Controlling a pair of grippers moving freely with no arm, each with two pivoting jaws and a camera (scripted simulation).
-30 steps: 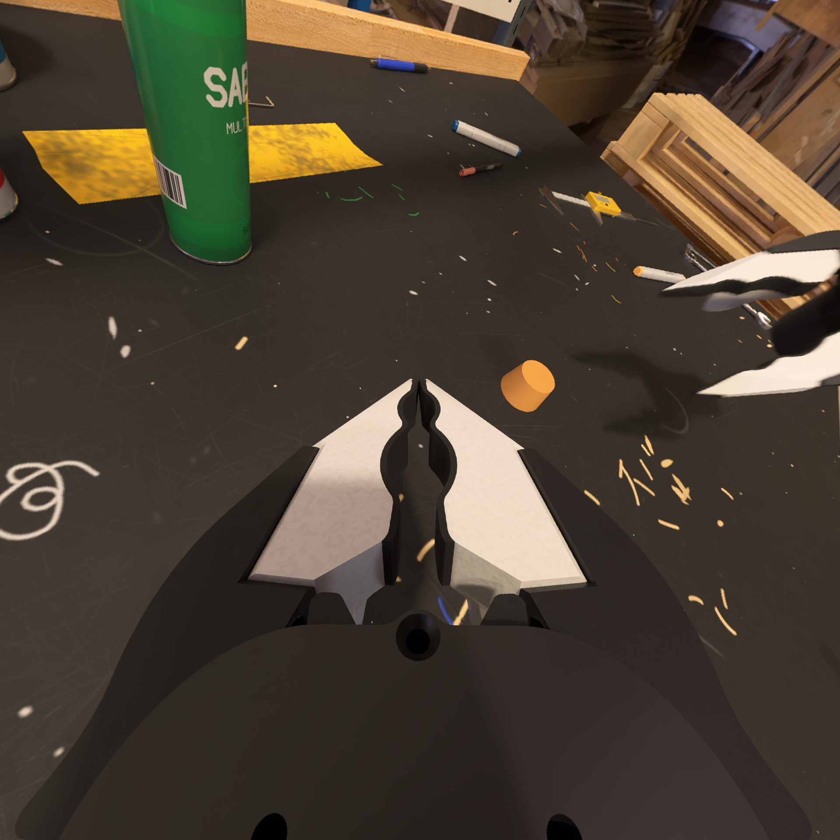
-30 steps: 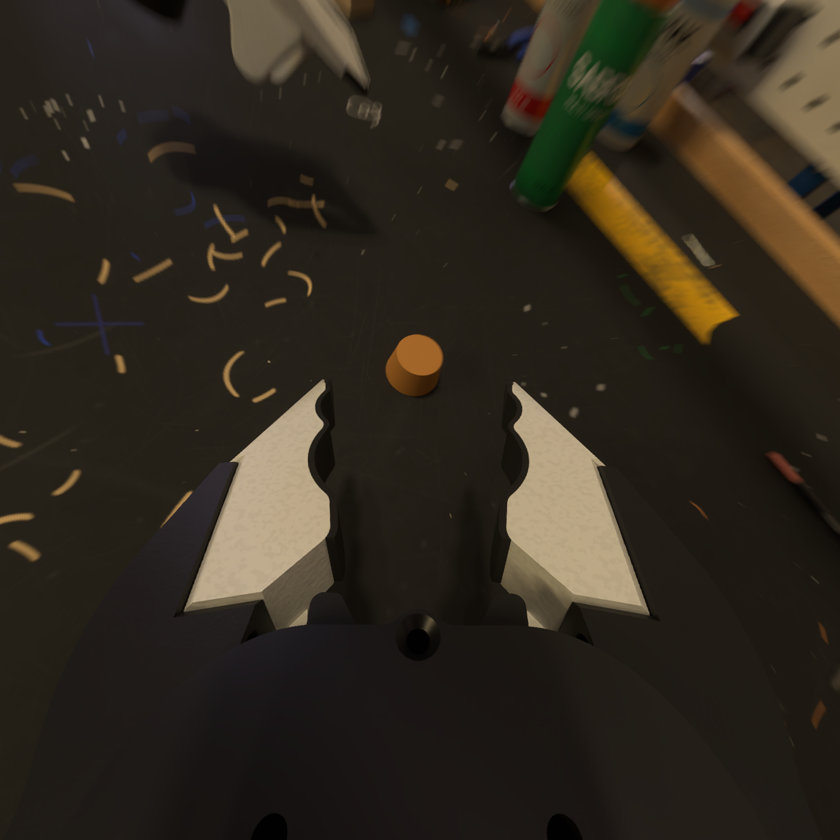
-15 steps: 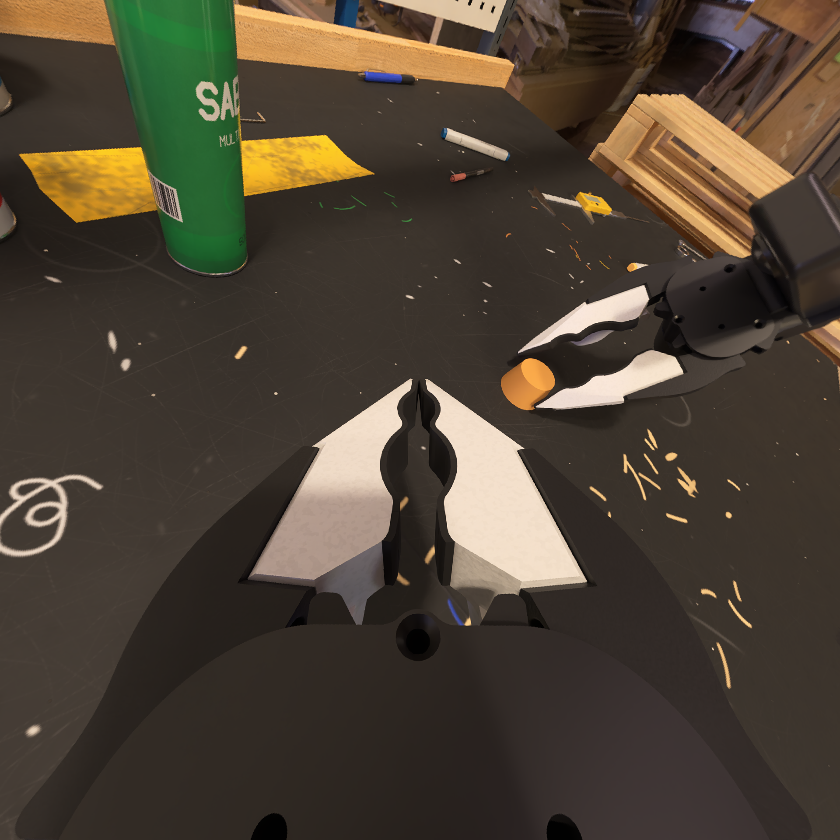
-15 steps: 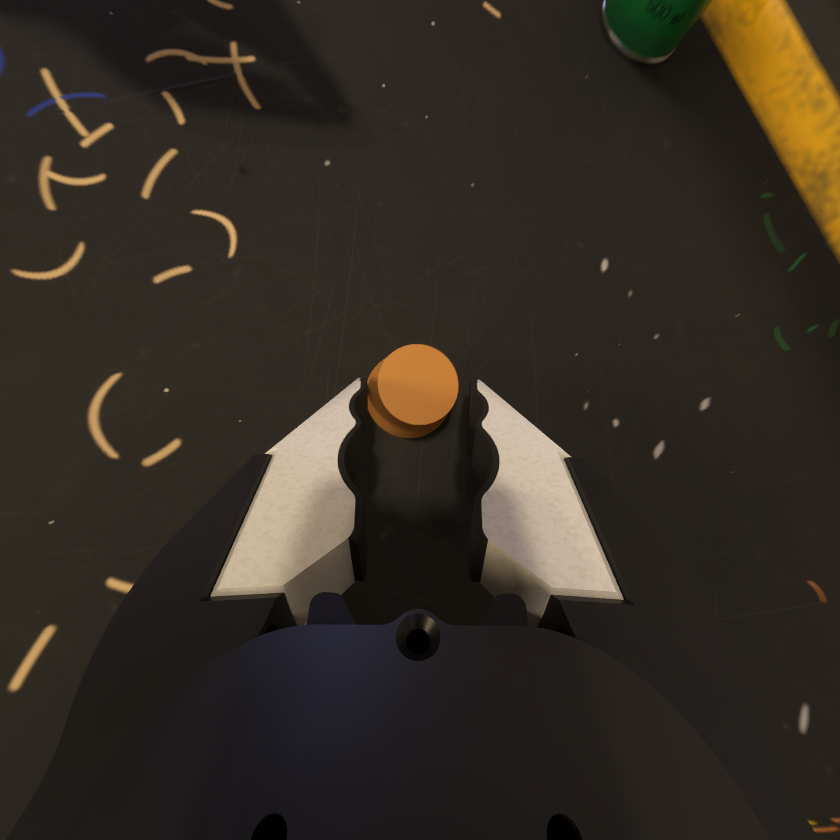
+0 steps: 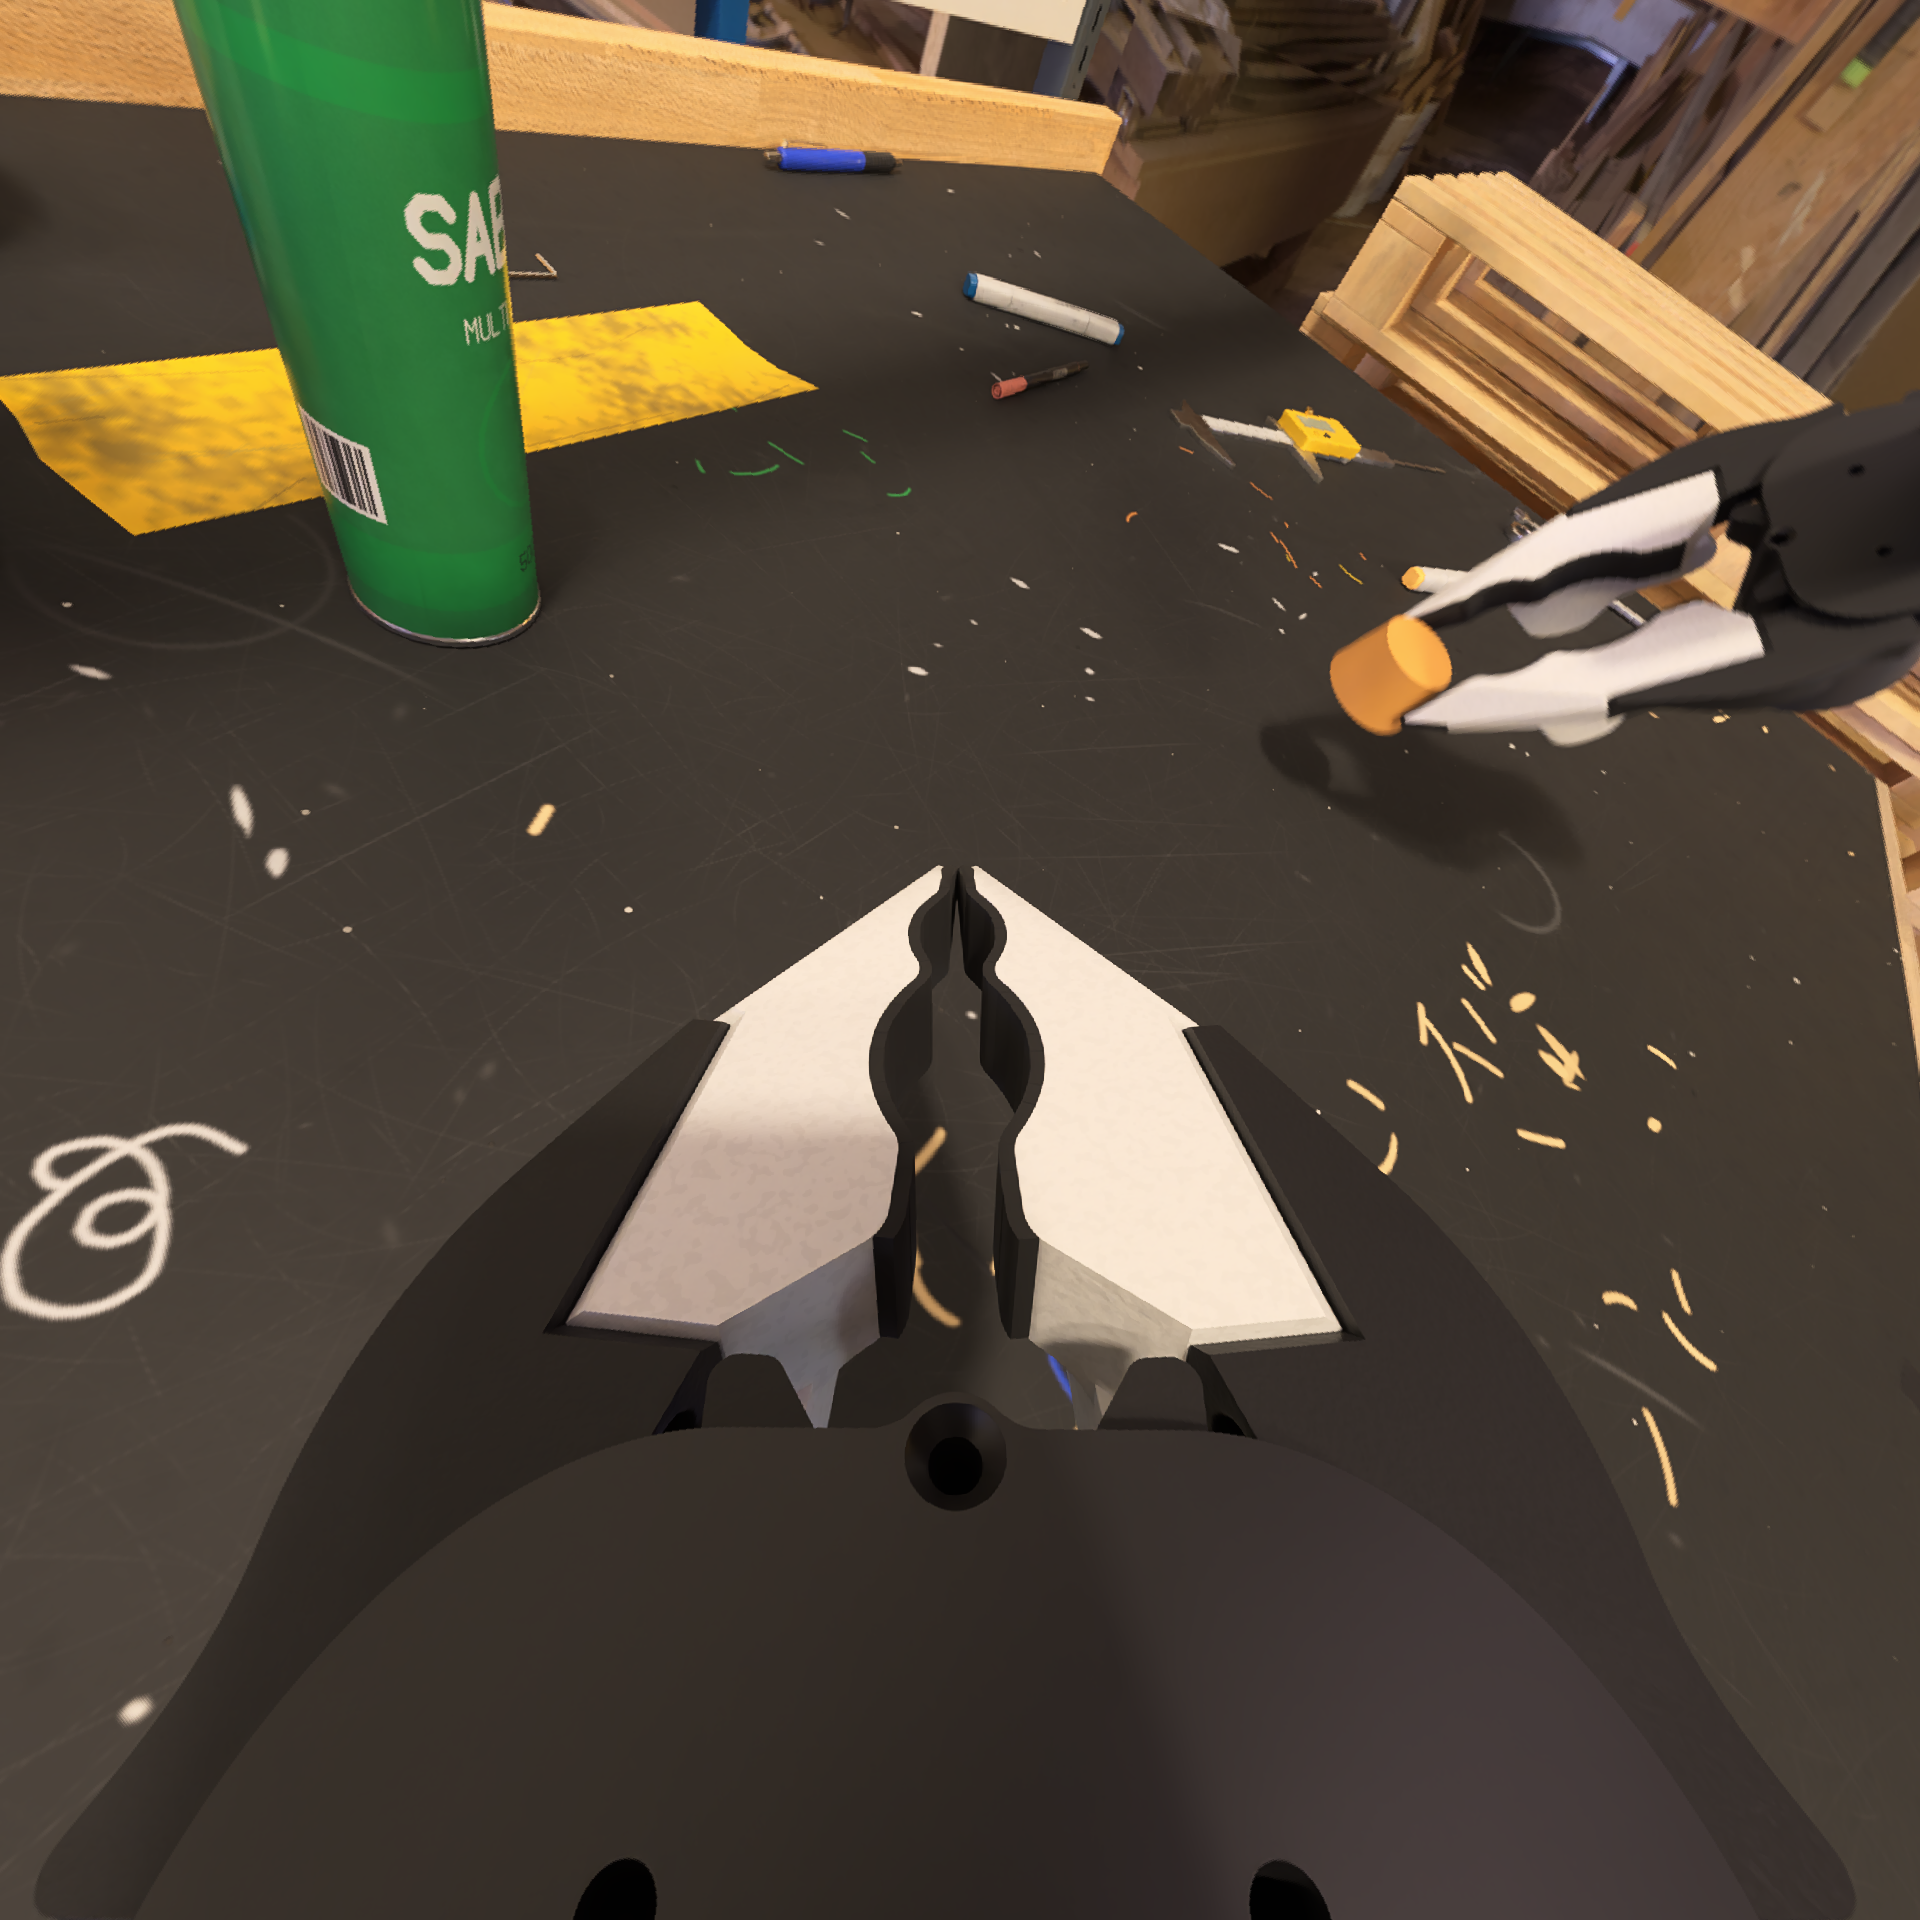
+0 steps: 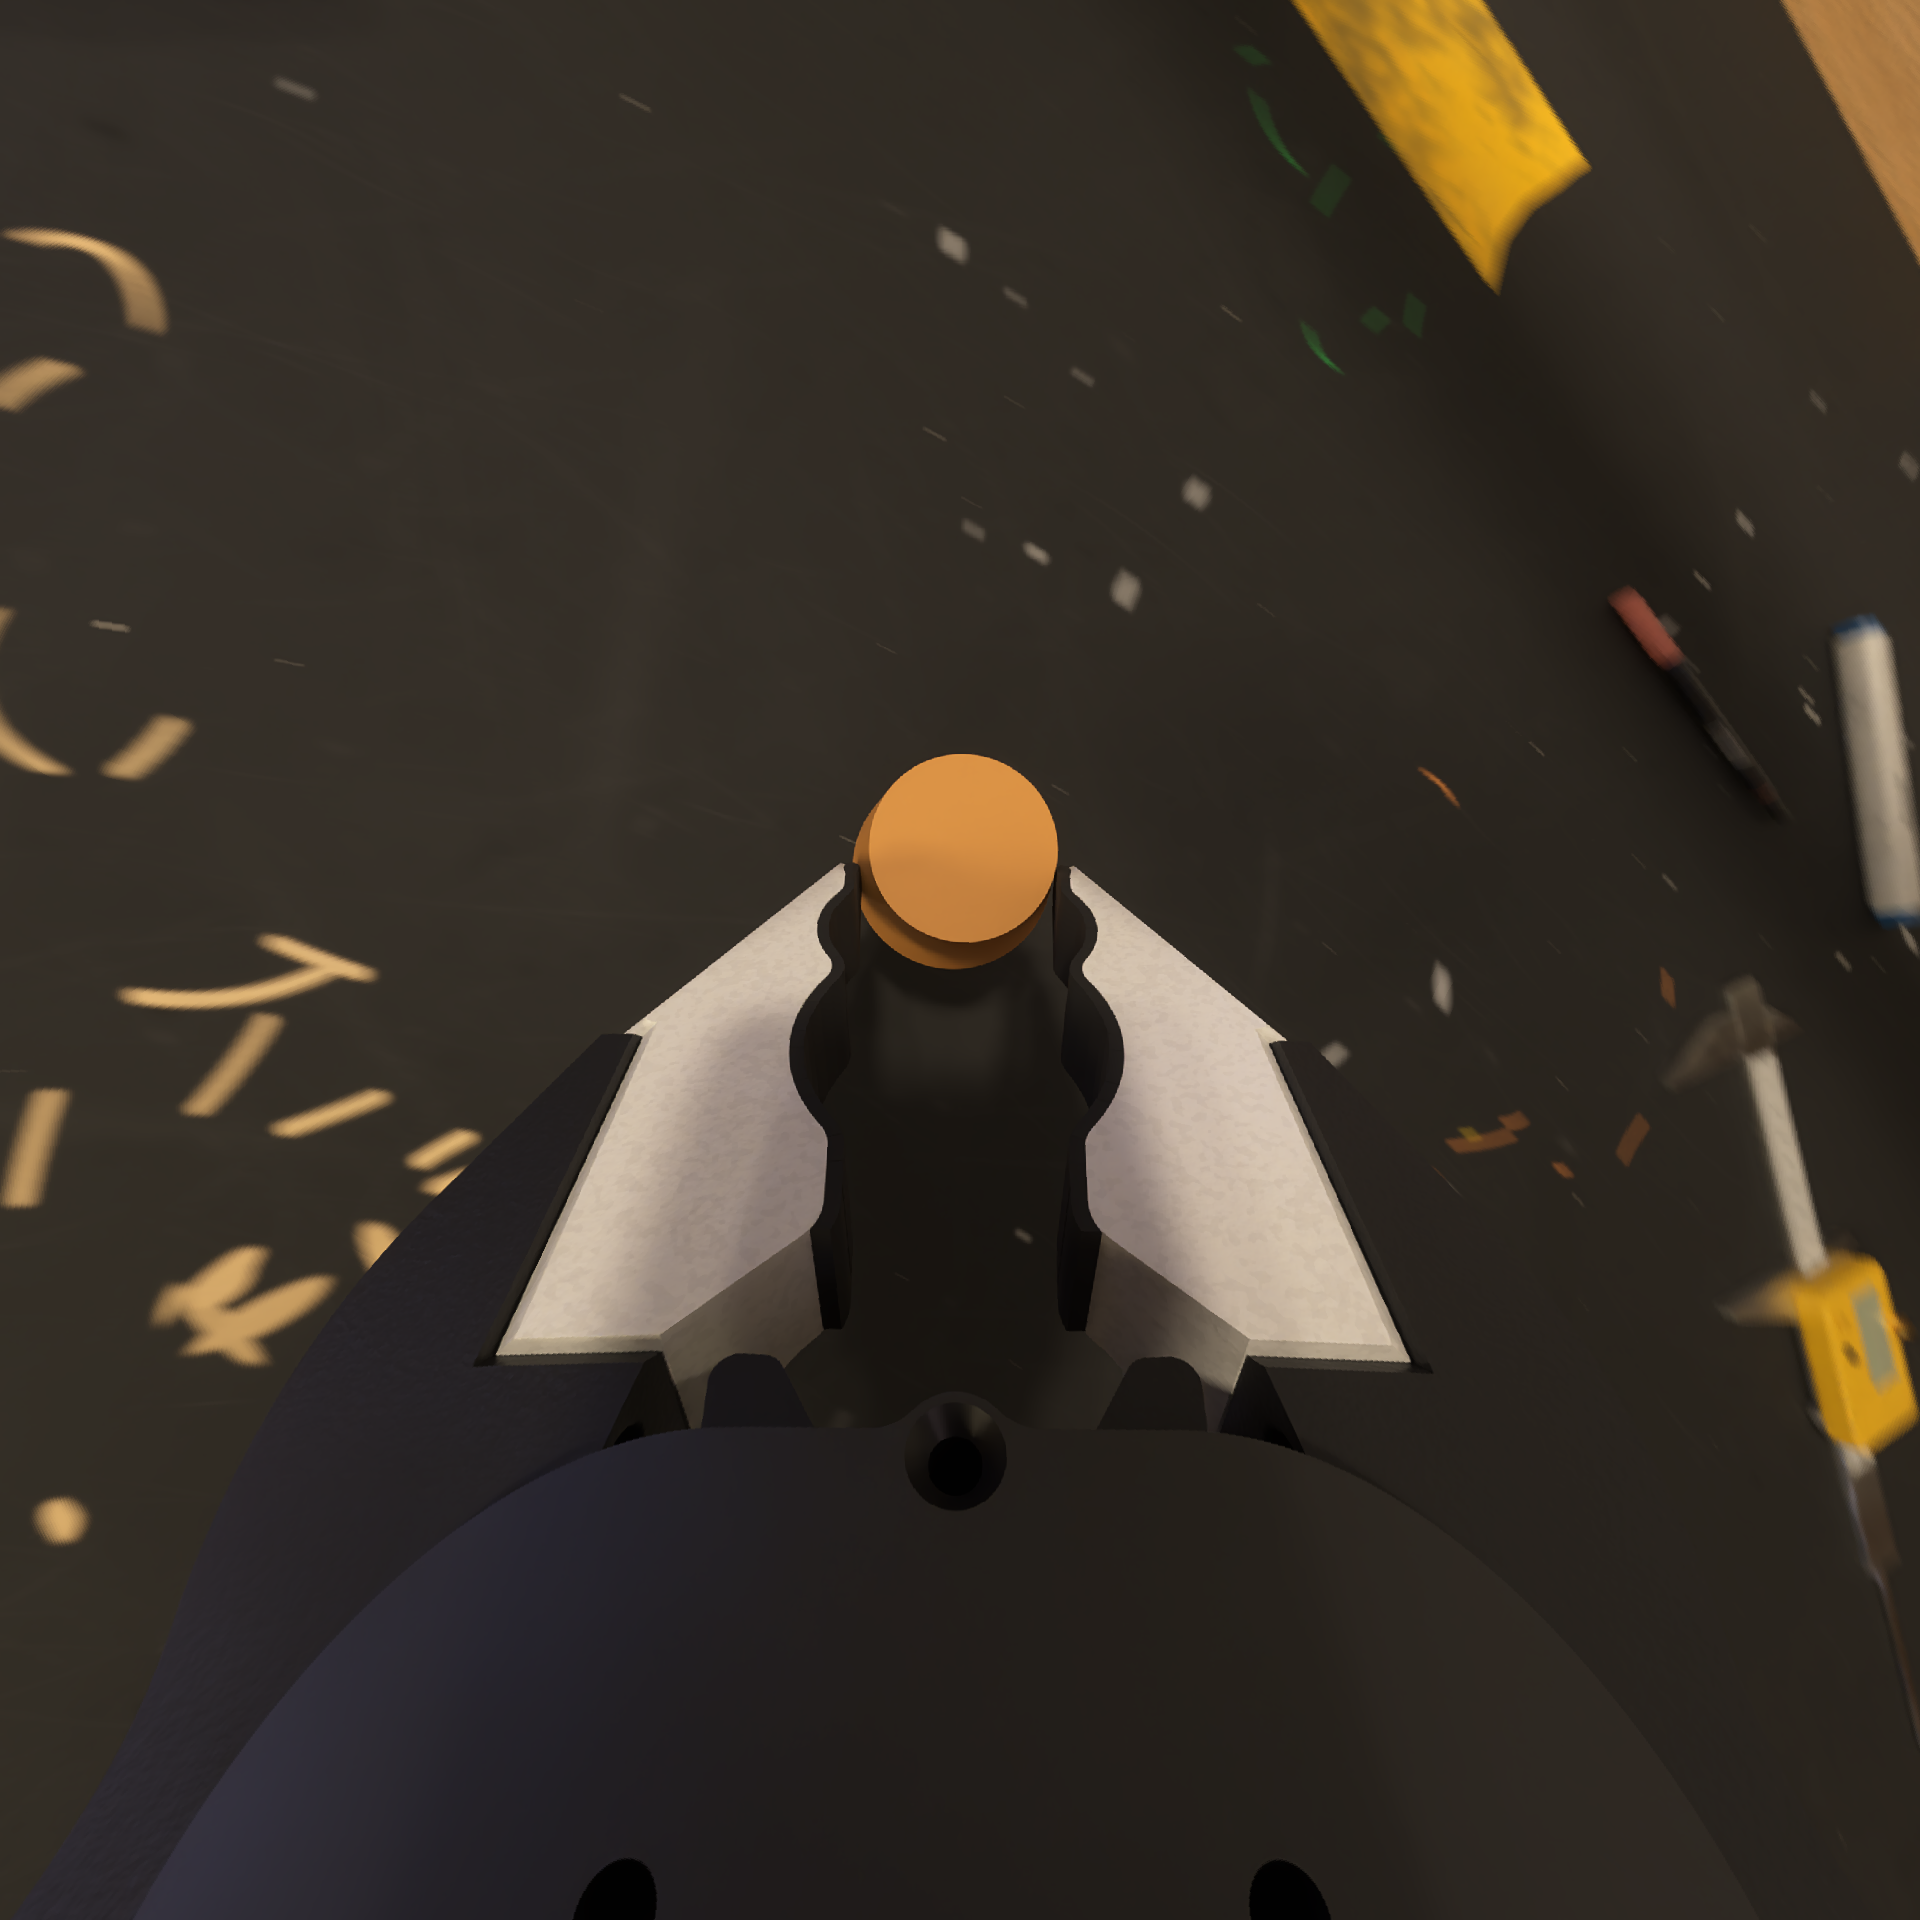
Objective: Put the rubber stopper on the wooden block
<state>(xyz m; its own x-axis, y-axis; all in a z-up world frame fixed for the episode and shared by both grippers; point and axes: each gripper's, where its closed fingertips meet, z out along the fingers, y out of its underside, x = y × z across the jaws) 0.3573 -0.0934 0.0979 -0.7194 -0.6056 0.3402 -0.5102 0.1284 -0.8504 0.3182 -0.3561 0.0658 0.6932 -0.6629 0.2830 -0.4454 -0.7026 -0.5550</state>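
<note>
Count: one orange cylindrical rubber stopper [image 6: 961, 852], one tall green spray can [image 5: 379, 312], one yellow sheet of abrasive paper [image 5: 634, 364] partly behind the can, one white marker with blue ends [image 5: 1042, 308], one blue pen [image 5: 828, 159] by the far wooden rail [image 5: 790, 99], one thin red-tipped pencil [image 5: 1034, 379], one yellow-bodied caliper [image 5: 1311, 434], one slatted pale-wood crate [image 5: 1538, 312] off the right edge. Two tongs. Pale shavings and chalk marks are scattered over the black matte surface [image 5: 727, 727]. No wooden block identified in either view.

Change from half a second ago: the stopper was on the surface between the right tongs' tips; it is now clear of the surface, with its shadow below it, and has moved up and to the right in the left wrist view. The right tongs have narrowed onto it. The right wrist view has shifted, so the marker, pencil and caliper now appear along its right edge, motion-blurred. The left wrist view is almost unchanged.

Pose: the right tongs [image 5: 1415, 665] are clenched on the stopper [image 5: 1387, 673], gripping its sides at the very tips, flat end face toward the right wrist camera; they point leftward and slightly down, above the surface near the crate. The left tongs [image 5: 956, 878] are pressed together with nothing between them, low over the surface, pointing toward the far rail, well apart from the stopper.
</note>
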